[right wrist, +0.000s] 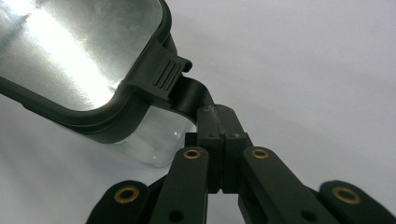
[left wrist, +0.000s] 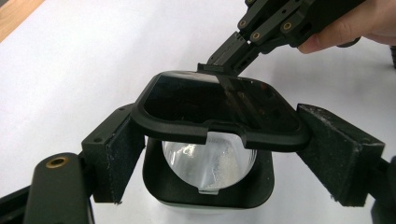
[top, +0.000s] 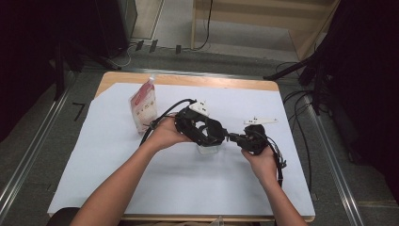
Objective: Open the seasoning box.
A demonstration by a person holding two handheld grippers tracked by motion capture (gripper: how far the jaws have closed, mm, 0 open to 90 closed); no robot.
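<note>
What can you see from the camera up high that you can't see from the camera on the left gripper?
The high view takes in the red and white pouch standing on the white sheet, the person's forearms, the wooden table edge and the floor cables. The left gripper view looks close into the clear container: its black lid is lifted at an angle, with the left gripper straddling the body. Both share the container and the right gripper pinching the lid's tab.

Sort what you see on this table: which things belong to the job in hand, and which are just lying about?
In the job:
- clear container, between the left gripper's pads
- its black lid, raised
- lid tab, pinched by the right gripper

Lying about:
- red and white pouch
- white sheet
</note>
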